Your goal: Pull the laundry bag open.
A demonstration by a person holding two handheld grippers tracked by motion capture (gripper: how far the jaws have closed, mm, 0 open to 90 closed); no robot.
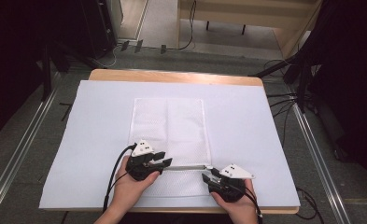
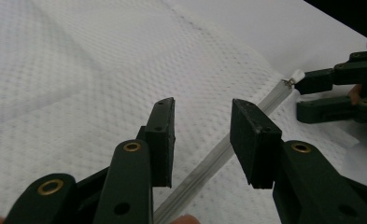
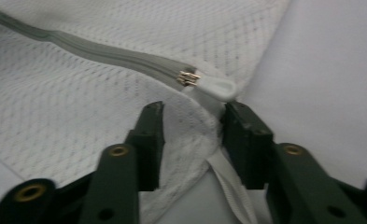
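A white mesh zip bag lies flat on the white sheet, with its grey zipper running across near the front edge. My left gripper is open at the zipper's left end; in the left gripper view the zipper passes under the gap of the open left gripper. My right gripper stands open at the bag's right corner. In the right gripper view the white zipper pull and brass slider lie just ahead of the right gripper, with mesh fabric bunched between its jaws.
The white sheet covers most of a wooden table. Cables and stand legs lie on the grey floor to the right, and metal rails run along both sides. The person's hands come in over the front edge.
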